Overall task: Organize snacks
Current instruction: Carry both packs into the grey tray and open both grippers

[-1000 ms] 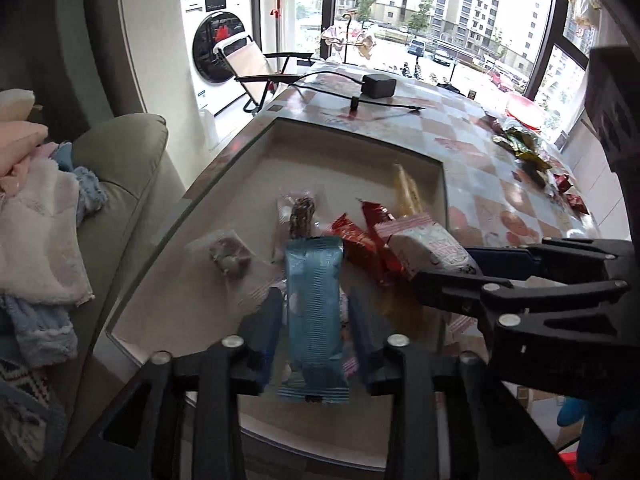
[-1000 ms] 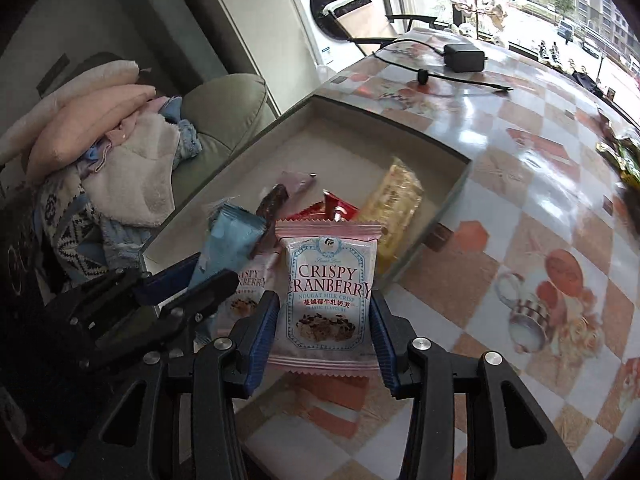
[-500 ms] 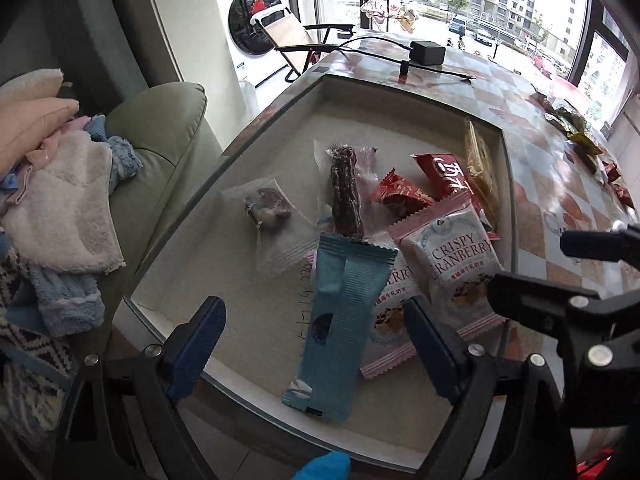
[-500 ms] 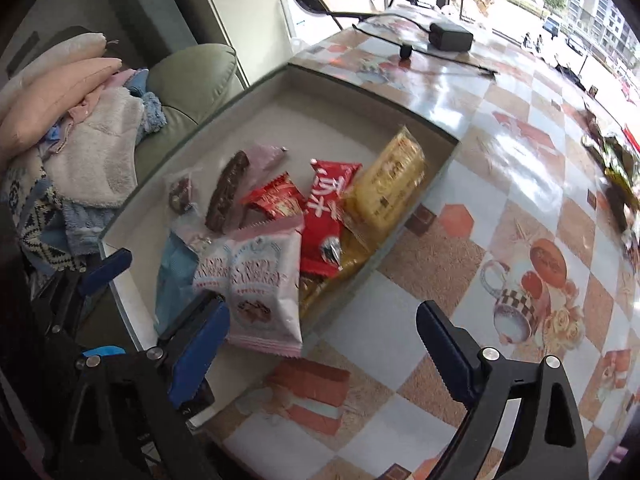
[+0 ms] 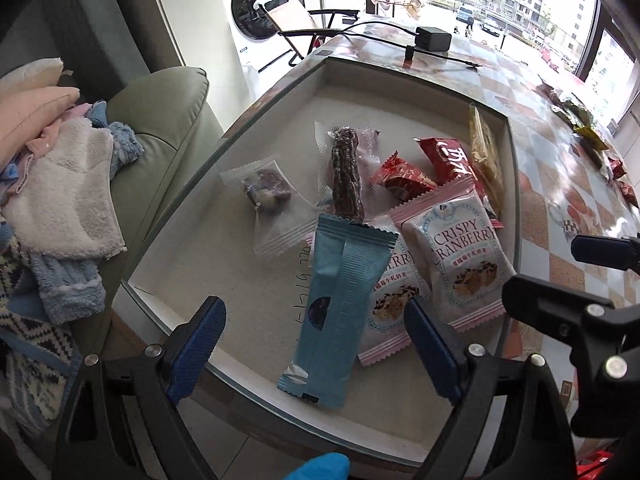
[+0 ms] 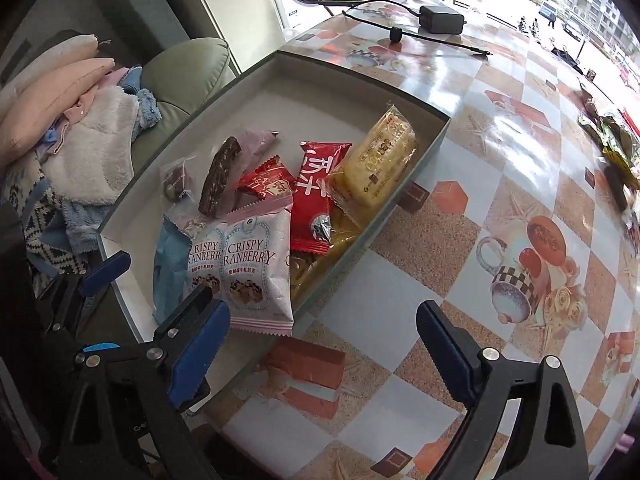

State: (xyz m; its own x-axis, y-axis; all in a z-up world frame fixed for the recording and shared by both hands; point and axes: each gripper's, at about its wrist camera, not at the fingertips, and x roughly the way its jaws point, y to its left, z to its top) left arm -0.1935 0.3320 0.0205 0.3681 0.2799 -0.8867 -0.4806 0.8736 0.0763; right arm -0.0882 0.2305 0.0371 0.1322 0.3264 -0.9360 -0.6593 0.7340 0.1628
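Note:
A shallow grey box (image 5: 280, 92) (image 6: 424, 152) on the table's corner holds several snacks. A light blue bar (image 5: 340, 304) (image 6: 170, 268) lies at the near edge. Two pink Crispy Cranberry packs (image 5: 460, 260) (image 6: 256, 268) lie beside it; the nearer one hangs over the box's rim. Behind are a brown bar (image 5: 346, 172), red packs (image 6: 316, 196) and a yellow pack (image 6: 380, 156). My left gripper (image 5: 316, 344) is open and empty, just above the blue bar's near end. My right gripper (image 6: 324, 344) is open and empty, over the table by the box's near corner.
More loose snacks (image 5: 580, 120) (image 6: 616, 140) lie at the table's far right. A black charger with cable (image 5: 432, 38) (image 6: 440, 20) lies beyond the box. A green sofa with piled clothes (image 5: 60, 184) stands left of the table.
Both grippers opened and let go: the blue bar and the Crispy Cranberry pack now lie in the box. Both grippers have drawn back and up.

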